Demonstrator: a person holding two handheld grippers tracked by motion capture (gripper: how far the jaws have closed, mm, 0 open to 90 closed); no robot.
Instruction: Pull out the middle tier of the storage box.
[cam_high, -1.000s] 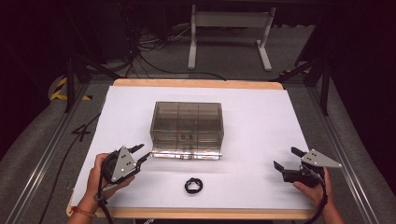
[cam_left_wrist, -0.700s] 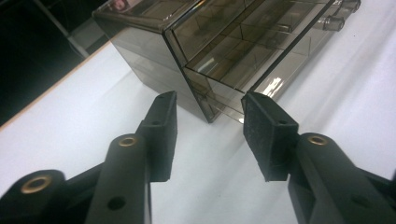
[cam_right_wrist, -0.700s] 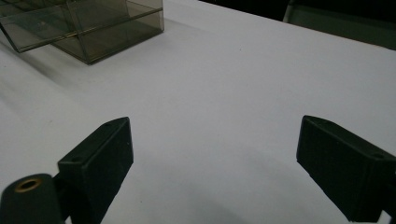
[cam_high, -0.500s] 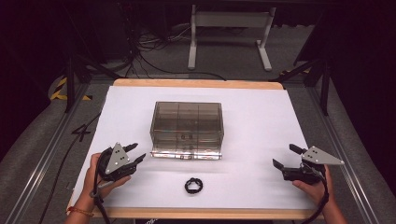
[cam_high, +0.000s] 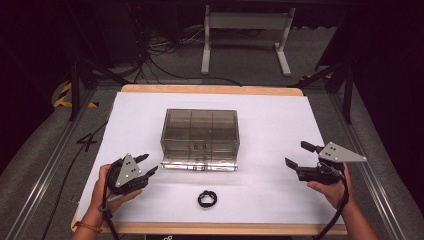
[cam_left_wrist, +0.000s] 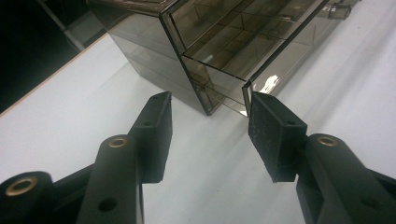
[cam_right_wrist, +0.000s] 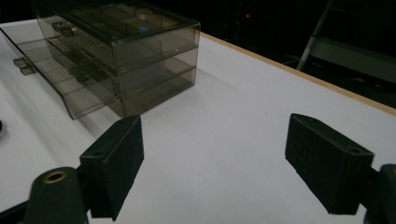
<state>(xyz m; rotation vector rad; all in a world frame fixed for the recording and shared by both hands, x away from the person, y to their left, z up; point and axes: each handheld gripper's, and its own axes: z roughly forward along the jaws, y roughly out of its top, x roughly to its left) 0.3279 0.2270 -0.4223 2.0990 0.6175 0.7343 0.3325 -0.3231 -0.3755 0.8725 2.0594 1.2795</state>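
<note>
Smoky clear drawer box (cam_high: 201, 137) sits near the middle of the white desk (cam_high: 270, 120), its front side facing the near edge, with a shiny strip along its near base. Through the tinted walls, divided compartments show in stacked levels. A small black ring (cam_high: 207, 198) lies on the desk nearer the person than the box, well apart from it and roughly between the two hands.

The left tool (cam_high: 148, 165) is at the near left of the desk, held in the person's left hand (cam_high: 107, 185), its tips pointing right toward the box's near left corner. In the left gripper view, the left tool (cam_left_wrist: 208, 133) has its jaws spread with nothing between them, and the box's corner (cam_left_wrist: 205, 60) stands just beyond them, not touching.

The right tool (cam_high: 298, 156) is at the near right, held in the right hand (cam_high: 332, 187), well apart from the box, its tips pointing left. In the right gripper view, the right tool (cam_right_wrist: 212, 156) has its jaws spread wide over bare desk, holding nothing, and the box (cam_right_wrist: 116, 56) lies farther off to the left.
</note>
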